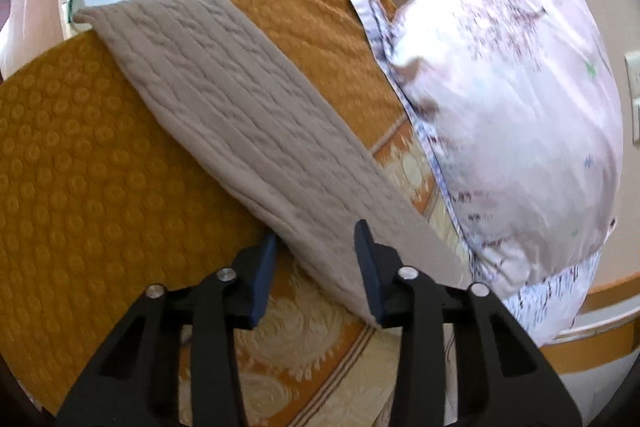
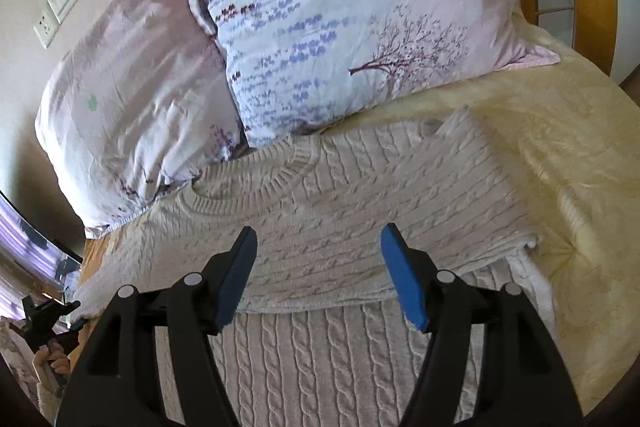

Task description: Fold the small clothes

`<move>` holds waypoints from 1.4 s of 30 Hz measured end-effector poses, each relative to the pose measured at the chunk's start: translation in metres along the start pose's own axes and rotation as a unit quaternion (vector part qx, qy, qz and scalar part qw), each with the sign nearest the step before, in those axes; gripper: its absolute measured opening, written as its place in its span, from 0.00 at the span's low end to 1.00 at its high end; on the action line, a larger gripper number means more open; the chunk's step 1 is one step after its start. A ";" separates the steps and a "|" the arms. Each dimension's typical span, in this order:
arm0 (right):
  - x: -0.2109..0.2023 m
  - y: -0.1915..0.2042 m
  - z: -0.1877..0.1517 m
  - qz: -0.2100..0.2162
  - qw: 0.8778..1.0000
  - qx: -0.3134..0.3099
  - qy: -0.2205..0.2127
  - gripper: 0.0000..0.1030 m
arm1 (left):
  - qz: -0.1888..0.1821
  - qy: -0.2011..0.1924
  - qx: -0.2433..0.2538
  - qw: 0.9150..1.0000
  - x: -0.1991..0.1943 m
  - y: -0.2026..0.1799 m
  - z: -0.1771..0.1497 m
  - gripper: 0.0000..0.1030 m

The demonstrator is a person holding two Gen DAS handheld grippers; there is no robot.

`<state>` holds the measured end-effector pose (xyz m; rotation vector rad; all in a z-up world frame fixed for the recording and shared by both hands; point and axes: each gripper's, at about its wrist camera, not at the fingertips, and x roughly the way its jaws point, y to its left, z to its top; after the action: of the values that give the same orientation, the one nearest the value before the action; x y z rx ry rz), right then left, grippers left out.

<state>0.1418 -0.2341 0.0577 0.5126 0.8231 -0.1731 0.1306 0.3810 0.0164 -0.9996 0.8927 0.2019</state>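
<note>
Over the folded cream sweater (image 2: 360, 195), the right hand-held gripper (image 2: 318, 247) gapes — left hand-held gripper (image 1: 316, 247) likewise spread, holding nothing.

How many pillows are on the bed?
2. A pink pillow lies nearest the wall; a lavender-print pillow overlaps it beside the headboard, both above the cream cable-knit sweater. Others may be hidden.

Ahead of the right gripper (image 2: 318, 267) the sweater (image 2: 360, 195) lies flat, with bare bedspread (image 2: 560, 147) open to its right. Two pillows (image 2: 340, 19) block the far side. A pillow (image 1: 500, 107) crowds the left gripper's (image 1: 316, 263) right.
</note>
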 end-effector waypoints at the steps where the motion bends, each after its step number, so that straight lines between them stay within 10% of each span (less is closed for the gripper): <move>1: 0.000 0.000 0.000 0.001 1.000 0.001 0.001 0.64 | -0.001 -0.002 -0.009 1.000 -0.001 0.003 0.003 0.30; 10: 0.005 -0.001 -0.004 0.013 1.000 0.001 0.014 0.64 | -0.014 -0.025 -0.043 0.999 -0.006 0.011 0.014 0.06; 19: -0.001 -0.001 -0.002 0.019 1.000 -0.012 -0.001 0.64 | -0.106 -0.039 0.047 0.993 -0.028 -0.092 -0.010 0.05; 29: -0.008 -0.015 -0.003 0.020 1.000 -0.015 -0.008 0.64 | -0.213 0.092 0.234 0.944 0.035 -0.260 -0.152 0.05; 35: -0.015 -0.036 -0.003 0.010 1.000 -0.007 -0.018 0.64 | -0.184 0.167 0.273 0.929 0.103 -0.286 -0.232 0.05; 42: -0.012 -0.039 -0.002 0.009 1.000 -0.011 -0.007 0.64 | -0.125 0.164 0.340 0.918 0.129 -0.283 -0.279 0.13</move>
<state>0.1190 -0.2675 0.0515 0.4972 0.8067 -0.1513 0.2067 -0.0290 0.0398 -0.4832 1.0239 -0.4864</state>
